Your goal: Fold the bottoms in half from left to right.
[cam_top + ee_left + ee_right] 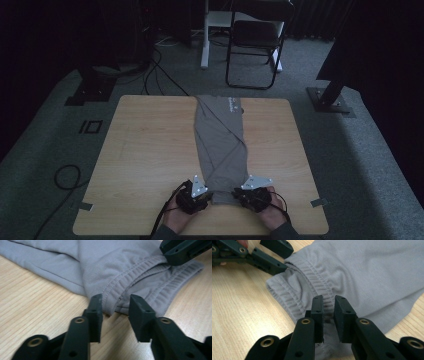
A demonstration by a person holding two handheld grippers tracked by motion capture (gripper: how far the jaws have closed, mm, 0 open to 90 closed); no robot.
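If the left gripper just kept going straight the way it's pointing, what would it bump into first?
Probably the elastic waistband of the grey trousers. The left gripper stands open with the waistband's corner just ahead, between its jaw tips; whether they already touch the cloth is hard to tell.

black jaws w/ brass rivets

Light wood-grain worktop [145, 150] with rounded corners, carrying grey folded trousers [222, 145] laid lengthwise down the middle, elastic waistband at the near edge, legs reaching to the far edge, bare wood either side.
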